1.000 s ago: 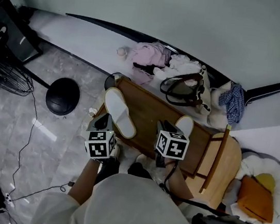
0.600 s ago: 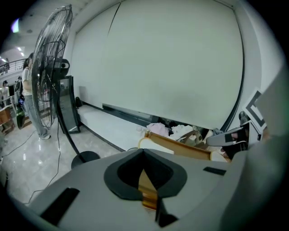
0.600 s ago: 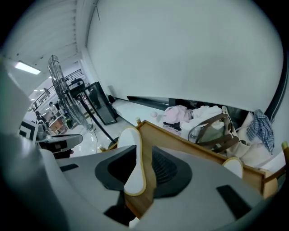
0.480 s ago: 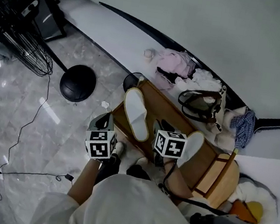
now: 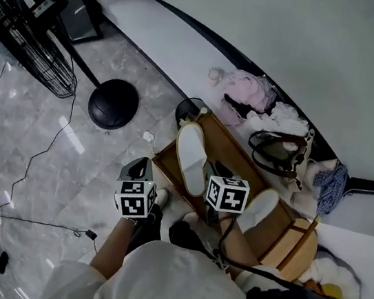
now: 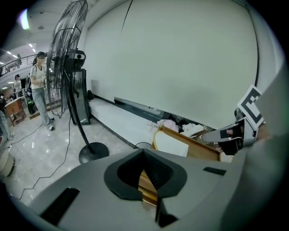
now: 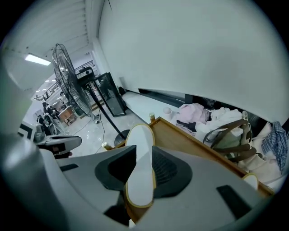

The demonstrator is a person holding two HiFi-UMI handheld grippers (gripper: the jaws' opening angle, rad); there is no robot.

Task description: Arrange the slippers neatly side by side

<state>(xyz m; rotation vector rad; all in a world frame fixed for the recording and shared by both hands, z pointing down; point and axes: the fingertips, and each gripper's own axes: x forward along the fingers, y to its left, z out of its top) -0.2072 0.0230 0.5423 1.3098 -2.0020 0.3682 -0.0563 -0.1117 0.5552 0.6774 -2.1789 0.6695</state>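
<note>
left gripper: jaws together, empty | right gripper: jaws apart, white yellow-rimmed slipper in the gap, lying on wooden counter | head view alone shows second white slipper whole

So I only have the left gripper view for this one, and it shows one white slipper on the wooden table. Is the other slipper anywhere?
Observer: Yes. In the head view the second slipper lies on the same wooden table, toward its far end and well apart from the first slipper.
Operator: Do they at least point the same way?
Observer: No. They lie at different angles and are not parallel.
Operator: What is the right gripper doing? I only see its side.
Observer: The right gripper view shows the right gripper with its jaws apart. The first slipper is lined up in the gap, and I see no grip on it.
</note>
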